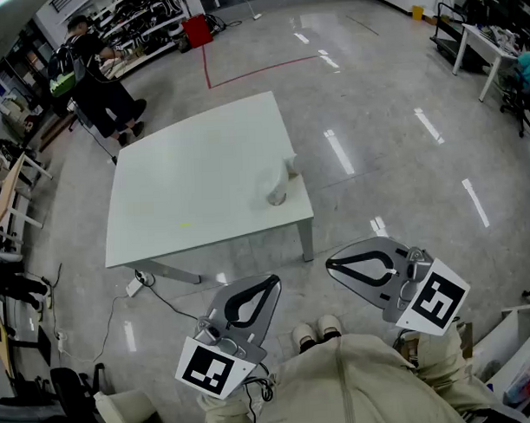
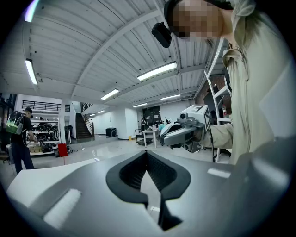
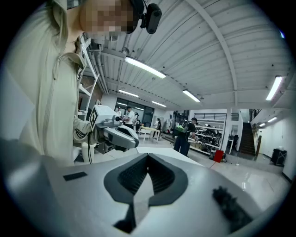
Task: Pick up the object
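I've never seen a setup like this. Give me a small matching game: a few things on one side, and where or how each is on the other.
Things:
1. pale object
2. red box
3. right gripper

Places or states:
A. far off on the floor, beside the shelves
B. jaws shut, held above the floor near the table's corner
C. on the white table, near its right edge

Pairs: 1-C, 2-A, 3-B
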`<state>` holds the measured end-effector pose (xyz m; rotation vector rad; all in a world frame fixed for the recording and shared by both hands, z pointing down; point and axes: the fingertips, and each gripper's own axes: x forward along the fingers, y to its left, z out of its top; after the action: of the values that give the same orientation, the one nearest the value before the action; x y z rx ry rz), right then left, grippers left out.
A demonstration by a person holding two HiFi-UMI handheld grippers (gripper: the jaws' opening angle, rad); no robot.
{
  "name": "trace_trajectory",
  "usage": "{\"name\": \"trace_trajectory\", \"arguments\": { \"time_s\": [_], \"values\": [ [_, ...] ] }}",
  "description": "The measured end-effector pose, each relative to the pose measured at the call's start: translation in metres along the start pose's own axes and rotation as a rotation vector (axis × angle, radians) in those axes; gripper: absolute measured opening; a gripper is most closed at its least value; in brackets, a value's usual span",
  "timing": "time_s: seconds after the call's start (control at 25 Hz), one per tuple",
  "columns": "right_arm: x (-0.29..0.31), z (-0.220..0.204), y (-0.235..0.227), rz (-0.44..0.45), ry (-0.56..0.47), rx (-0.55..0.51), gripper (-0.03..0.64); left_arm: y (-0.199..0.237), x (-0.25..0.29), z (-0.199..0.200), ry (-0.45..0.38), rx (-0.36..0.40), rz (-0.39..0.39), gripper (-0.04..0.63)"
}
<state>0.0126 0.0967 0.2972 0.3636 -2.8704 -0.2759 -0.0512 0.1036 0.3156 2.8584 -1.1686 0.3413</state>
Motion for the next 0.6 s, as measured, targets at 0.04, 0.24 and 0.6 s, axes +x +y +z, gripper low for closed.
{"name": "trace_trajectory", "arguments": {
  "time_s": [0.04, 0.24, 0.6],
  "values": [
    [-0.002, -0.002, -0.001, -0.003, 0.000, 0.005, 0.003, -0.001, 0.002, -0.001, 0.001, -0.001, 0.000, 0.006],
    [-0.009, -0.010, -0.010, -0.006, 0.002, -0.001, 0.003, -0.003, 0.015, -0.005, 0.008, -0.011, 0.001, 0.008],
    [-0.027, -0.013, -0.030, 0.001, -0.018, -0.013, 0.003, -0.010, 0.043, 0.003, -0.002, -0.008, 0.015, 0.008]
  ]
}}
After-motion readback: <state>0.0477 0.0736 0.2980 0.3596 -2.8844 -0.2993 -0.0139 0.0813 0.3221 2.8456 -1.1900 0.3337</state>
